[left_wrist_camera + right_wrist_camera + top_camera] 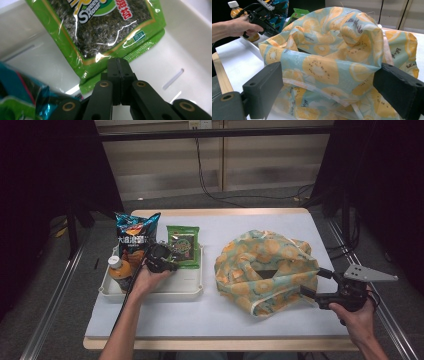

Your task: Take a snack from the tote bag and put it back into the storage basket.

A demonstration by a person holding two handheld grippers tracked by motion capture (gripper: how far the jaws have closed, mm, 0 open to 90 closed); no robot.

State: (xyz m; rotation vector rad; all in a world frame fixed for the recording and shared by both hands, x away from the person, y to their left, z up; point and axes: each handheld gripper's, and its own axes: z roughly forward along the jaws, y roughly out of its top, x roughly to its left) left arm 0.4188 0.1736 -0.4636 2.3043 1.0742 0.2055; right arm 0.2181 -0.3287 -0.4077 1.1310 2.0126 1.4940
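Left hand-held gripper (119,61) clamped on seaweed pack (105,32) corner; thin film could slip. Right hand-held gripper (327,90), jaws apart around bag (329,50); its mouth may sag shut.

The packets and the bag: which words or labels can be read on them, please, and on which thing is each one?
"S...eet" above "Hour", partly cut off: green seaweed packet.
Red Chinese characters, cut off, unreadable: same packet.
White Chinese characters, too small to read: blue chip bag.
Cursive writing, too blurred to read: fruit-print cloth bag.
Bottle: label unreadable.
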